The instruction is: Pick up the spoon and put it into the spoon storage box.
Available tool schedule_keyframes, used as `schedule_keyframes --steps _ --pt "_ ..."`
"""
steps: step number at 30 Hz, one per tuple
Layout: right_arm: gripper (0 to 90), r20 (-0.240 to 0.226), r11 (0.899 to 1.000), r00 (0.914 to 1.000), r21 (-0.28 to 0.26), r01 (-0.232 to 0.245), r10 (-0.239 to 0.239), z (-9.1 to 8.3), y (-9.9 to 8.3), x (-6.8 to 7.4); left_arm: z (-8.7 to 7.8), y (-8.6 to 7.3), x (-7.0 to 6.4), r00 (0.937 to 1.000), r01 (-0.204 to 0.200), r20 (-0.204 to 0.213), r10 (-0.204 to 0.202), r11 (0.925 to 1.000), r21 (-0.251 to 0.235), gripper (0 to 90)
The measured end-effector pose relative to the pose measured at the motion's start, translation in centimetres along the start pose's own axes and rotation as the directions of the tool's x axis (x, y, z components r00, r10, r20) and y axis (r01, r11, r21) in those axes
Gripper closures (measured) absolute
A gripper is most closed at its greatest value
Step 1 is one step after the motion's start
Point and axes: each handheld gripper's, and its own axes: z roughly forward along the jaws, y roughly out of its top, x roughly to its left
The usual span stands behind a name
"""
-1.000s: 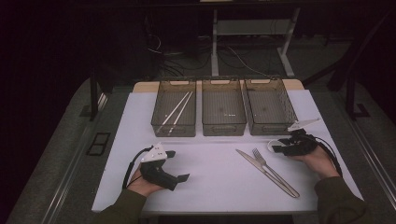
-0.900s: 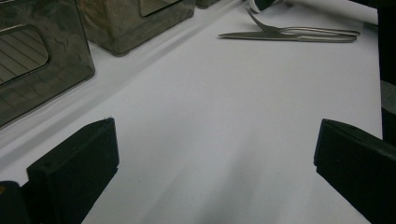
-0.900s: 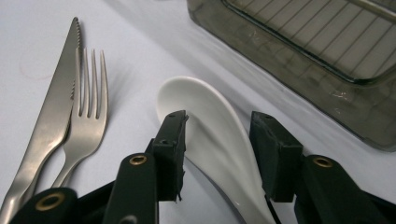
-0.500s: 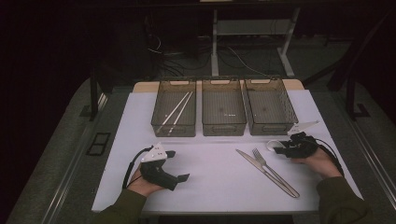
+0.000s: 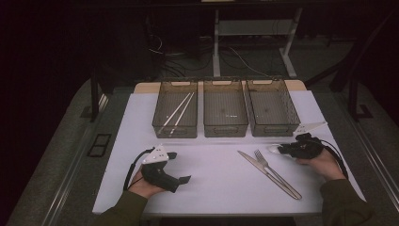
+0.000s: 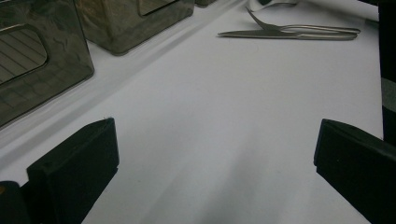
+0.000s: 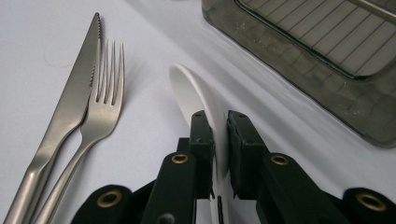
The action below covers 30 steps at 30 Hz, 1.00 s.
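Observation:
My right gripper [image 5: 283,149] [image 7: 218,140] is shut on a white spoon [image 7: 194,91], held on edge between the jaws just above the white mat. In the high view the spoon's bowl [image 5: 274,149] pokes out leftward, in front of the right bin [image 5: 272,126]. A steel knife [image 5: 263,170] [image 7: 70,107] and fork [image 5: 277,175] [image 7: 100,116] lie side by side on the mat just left of that gripper. My left gripper [image 5: 179,166] [image 6: 215,158] rests on the mat at the near left, jaws wide open with nothing between them.
Three dark see-through bins stand in a row at the back of the mat [image 5: 216,174]. The left bin [image 5: 175,128] holds pale chopsticks [image 5: 179,110]; the middle bin [image 5: 225,126] looks bare. Bare mat lies between the grippers.
My right gripper with the spoon has drifted slightly toward the person. The left gripper has not moved.

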Motion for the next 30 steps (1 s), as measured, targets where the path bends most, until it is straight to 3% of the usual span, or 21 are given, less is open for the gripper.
schedule_keyframes --steps 8,19,30 --pt "81.4 0.012 1.000 0.9998 -0.010 -0.013 0.013 -0.4 0.1 -0.1 0.0 0.0 0.0 1.0000 -0.003 0.007 0.003 1.0000 -0.004 0.0" --pt "81.5 0.017 0.997 0.9988 -0.067 -0.044 0.045 -2.0 0.9 0.2 0.1 -0.1 0.0 0.9991 -0.036 0.021 0.036 0.9993 -0.010 0.0" --pt "81.5 -0.005 0.986 0.9980 -0.152 -0.064 0.064 -3.5 2.9 0.9 0.3 -0.1 -0.1 0.9991 -0.032 0.027 0.032 0.9995 -0.006 0.0"
